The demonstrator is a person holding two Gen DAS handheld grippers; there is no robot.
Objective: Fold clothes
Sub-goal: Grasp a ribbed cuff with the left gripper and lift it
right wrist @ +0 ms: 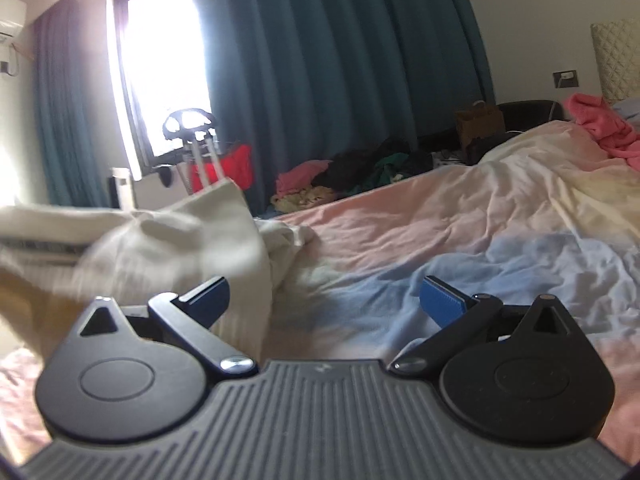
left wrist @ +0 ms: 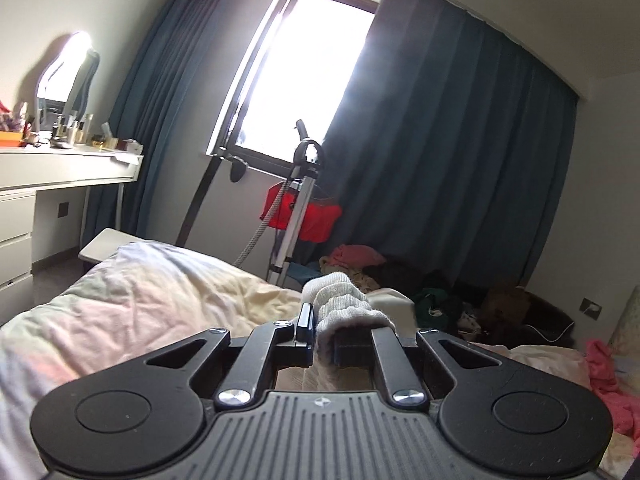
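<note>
Left claw (left wrist: 324, 330) clamped on white garment (left wrist: 340, 300), lifted at 12 o'clock above bed (left wrist: 140, 292). Right claw (right wrist: 324, 300) wide, empty; cloth at 9 o'clock. Risk: one-point hold, bunched fabric slipping, fold skewing.

No legible txt, labels, brands or nos. anywhere in either view.

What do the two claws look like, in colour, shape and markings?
Both are alike: a grey ribbed plate at the base with a small logo, two rounded black housings with a circular recess, and black link arms joined by silver screws. The right claw has blue ribbed pads on its fingers. The left claw shows black fingers; its pads are hidden. No cables or sleeves are visible.
</note>
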